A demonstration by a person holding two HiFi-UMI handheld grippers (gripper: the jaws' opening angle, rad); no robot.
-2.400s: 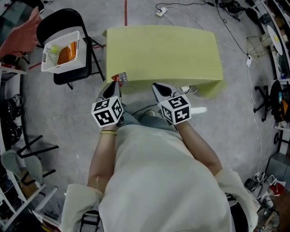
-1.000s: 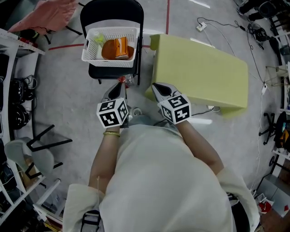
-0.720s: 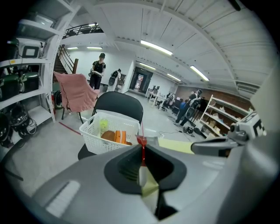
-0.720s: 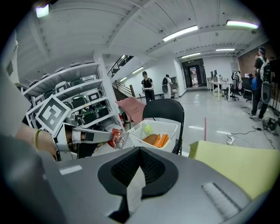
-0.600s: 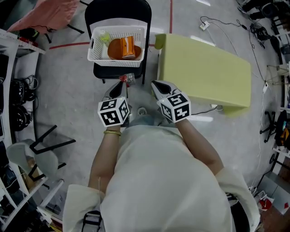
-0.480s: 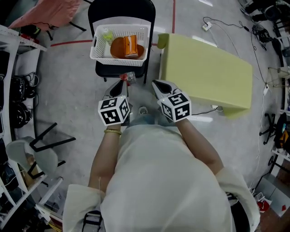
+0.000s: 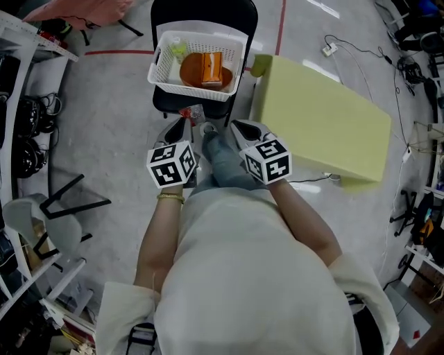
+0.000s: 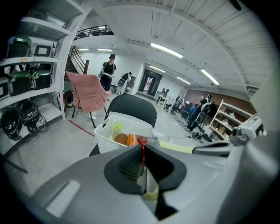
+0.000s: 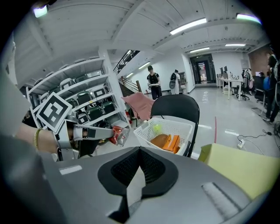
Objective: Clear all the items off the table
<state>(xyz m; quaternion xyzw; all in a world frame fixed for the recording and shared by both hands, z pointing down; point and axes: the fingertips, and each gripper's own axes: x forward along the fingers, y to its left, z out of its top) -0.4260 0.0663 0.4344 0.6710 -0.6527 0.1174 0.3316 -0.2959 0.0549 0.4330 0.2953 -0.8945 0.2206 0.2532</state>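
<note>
Left gripper [image 7: 182, 127] pinching a crinkled red-and-clear wrapper [image 7: 191, 113]; right gripper [image 7: 239, 128] pressed together, nothing in it.
White basket [image 7: 161, 64] on black folding chair [image 7: 201, 12] just ahead of both tips, orange box [image 7: 211, 68] inside; yellow-green table [image 7: 326, 125] off right gripper's right.

the basket [image 7: 161, 62] is perforated white plastic, the wrapper [image 7: 192, 114] glossy and crinkled

White lattice basket [image 7: 161, 66], black chair [image 7: 201, 10], yellow-green table [image 7: 326, 125], red wrapper [image 7: 191, 114], orange box [image 7: 211, 68].
</note>
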